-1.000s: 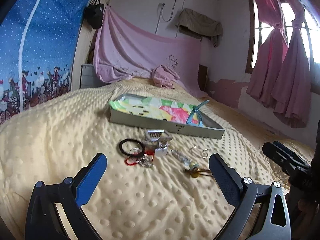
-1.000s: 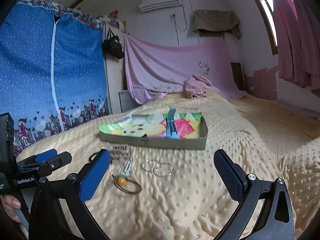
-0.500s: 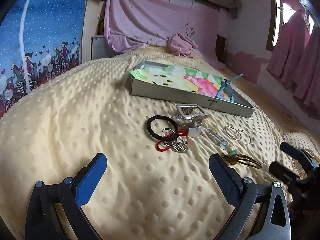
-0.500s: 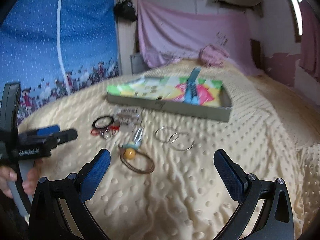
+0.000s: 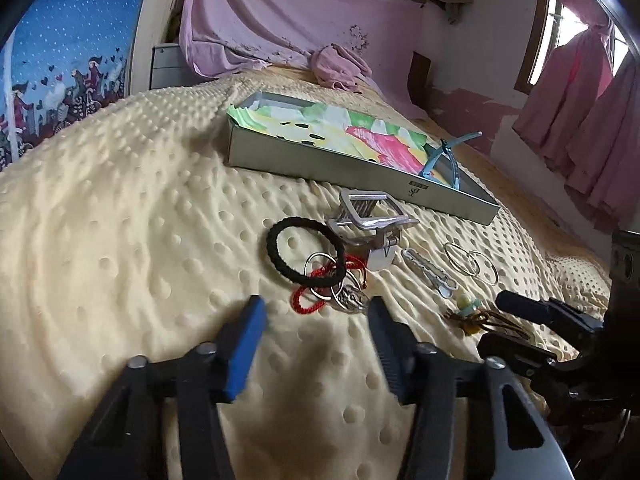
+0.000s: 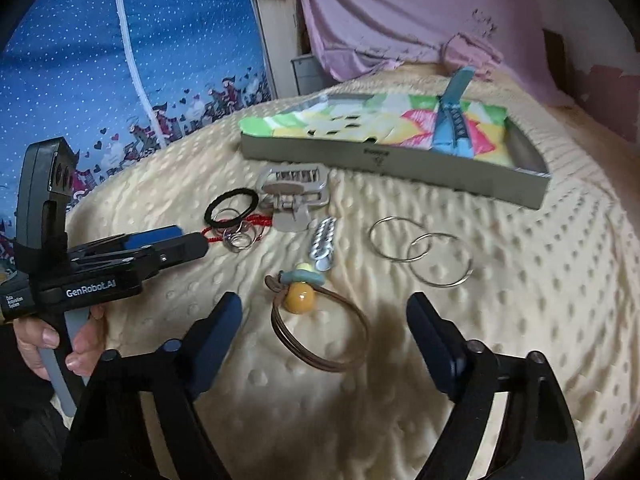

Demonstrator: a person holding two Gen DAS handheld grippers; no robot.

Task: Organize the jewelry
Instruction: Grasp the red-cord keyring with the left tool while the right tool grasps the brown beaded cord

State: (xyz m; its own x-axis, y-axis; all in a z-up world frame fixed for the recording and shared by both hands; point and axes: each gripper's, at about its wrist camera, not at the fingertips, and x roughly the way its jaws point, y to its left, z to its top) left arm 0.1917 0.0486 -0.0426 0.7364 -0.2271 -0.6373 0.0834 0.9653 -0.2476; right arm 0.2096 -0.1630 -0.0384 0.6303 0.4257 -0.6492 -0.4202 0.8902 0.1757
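A cream dotted blanket (image 6: 540, 280) held a shallow grey box (image 6: 400, 160) – inside, bright patterned paper (image 6: 360, 120) and a blue hair clip (image 6: 452, 120). Loose jewelry (image 5: 328, 276) lay just before it. Both grippers – left (image 5: 316, 312), right (image 6: 324, 312) – had just been closing, empty, partly open.

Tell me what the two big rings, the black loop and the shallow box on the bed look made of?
The two big rings look like thin polished metal wire: silvery with bright glints. The black loop seems a fabric-covered elastic: matte, ribbed surface. The shallow box is probably cardboard: dull grey-brown walls with a small printed mark, though painted tin cannot be excluded.
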